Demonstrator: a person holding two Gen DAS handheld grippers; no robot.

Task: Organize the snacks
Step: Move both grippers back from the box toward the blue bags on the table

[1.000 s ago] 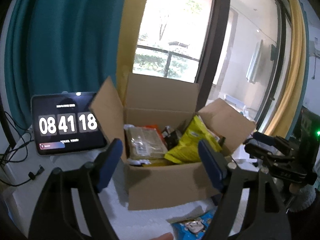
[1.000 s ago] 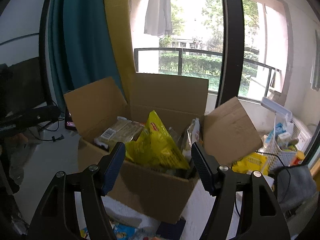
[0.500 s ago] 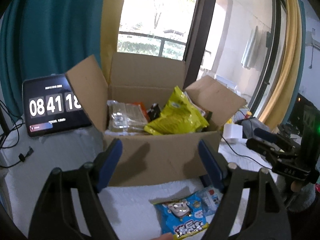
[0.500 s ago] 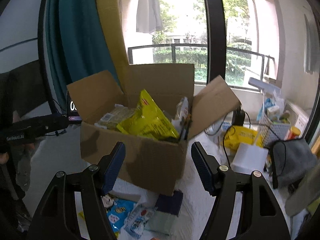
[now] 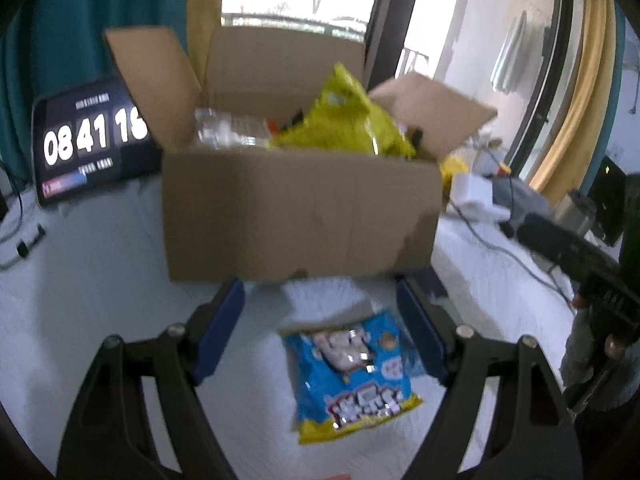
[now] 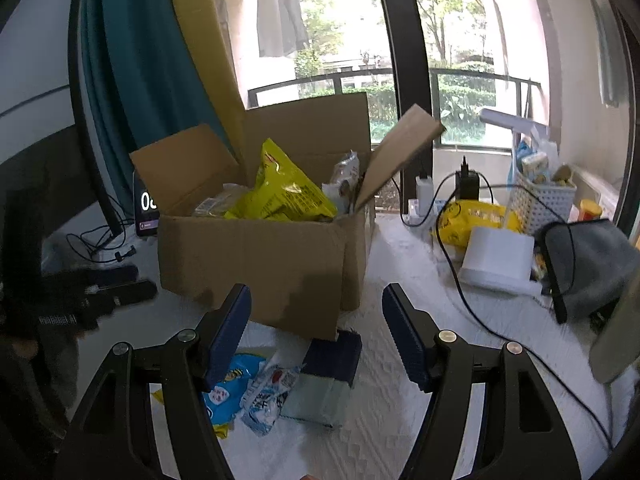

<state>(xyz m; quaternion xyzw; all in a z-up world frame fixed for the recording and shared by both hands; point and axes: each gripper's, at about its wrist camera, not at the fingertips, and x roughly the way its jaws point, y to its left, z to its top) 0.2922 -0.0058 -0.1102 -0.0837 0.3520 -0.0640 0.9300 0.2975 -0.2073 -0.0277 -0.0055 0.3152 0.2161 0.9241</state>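
An open cardboard box [image 5: 296,216] [image 6: 256,264] stands on the white table, holding a yellow chip bag [image 5: 352,124] [image 6: 284,192] and other packets. In front of it lies a blue snack bag [image 5: 352,372] [image 6: 224,388], with a small pale blue packet [image 6: 268,396] and a dark blue and pale green box [image 6: 324,380] beside it. My left gripper [image 5: 320,336] is open and empty, hovering just over the blue snack bag. My right gripper [image 6: 316,336] is open and empty, above the dark blue box.
A tablet clock [image 5: 92,140] stands left of the box. On the right are a white container [image 6: 496,260], a yellow bag [image 6: 476,220], a white basket [image 6: 540,196], a grey cloth [image 6: 592,260] and trailing cables [image 6: 472,312]. The other gripper [image 5: 580,256] shows at the right.
Both grippers have pulled back and tipped down from the box. The blue snack bag and other packets in front of the box have come into view between the fingers.
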